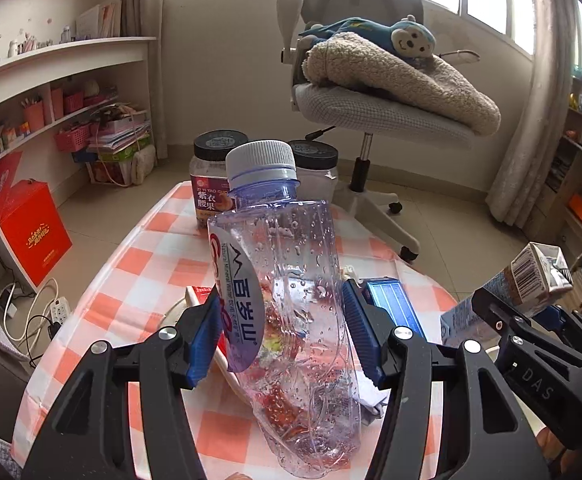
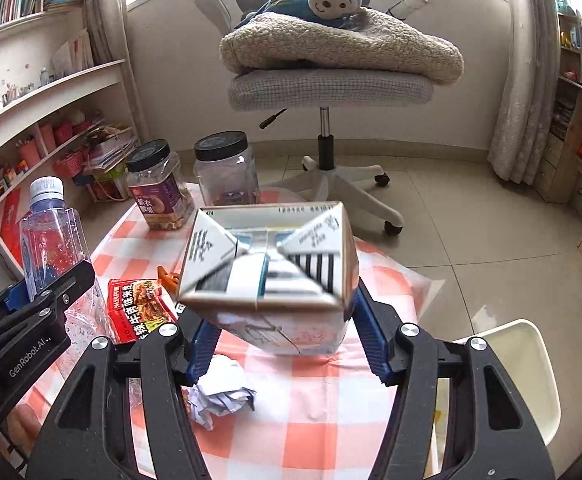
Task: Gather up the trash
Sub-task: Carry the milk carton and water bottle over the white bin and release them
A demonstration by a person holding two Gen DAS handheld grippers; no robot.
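While both claws are loaded, the step in hand looks like carry-to-bin, not pickup.

Left claw (image 1: 279, 336) is clamping an empty plastic bottle (image 1: 287, 300), blue pads pressing its crushed mid-body; the bottle is tilting, cap up and away, droplets inside, label peeling. It is hanging above the surface (image 1: 131, 264), not resting on it.

Right claw (image 2: 283, 332) is gripping a drink carton (image 2: 269, 268) by its lower sides, the folded end facing the camera. Carton is also sitting clear of the surface.

No bin is showing in either view, so I can't tell where the drop point is. A white chair (image 2: 519, 360) is standing at the right edge of the surface. My read: next move needs both claws swinging to a container somewhere out of frame, then opening one at a time. The bottle is slick and deformed, so the grip is probably marginal; avoid jerks.

Counts:
- 1 bottle, held
- 1 carton, held
- 1 crumpled paper ball (image 2: 223, 392), lying on the surface below the right claw
- 1 red snack wrapper (image 2: 143, 308), lying flat, left of the carton
- 1 small orange scrap (image 2: 167, 274) beyond the wrapper, can't identify it
- 2 black-lidded jars (image 2: 159, 188) at the far edge; one labelled with nuts inside, one nearly empty. Trash or not: can't tell.

So two or three pieces probably remaining after this load.
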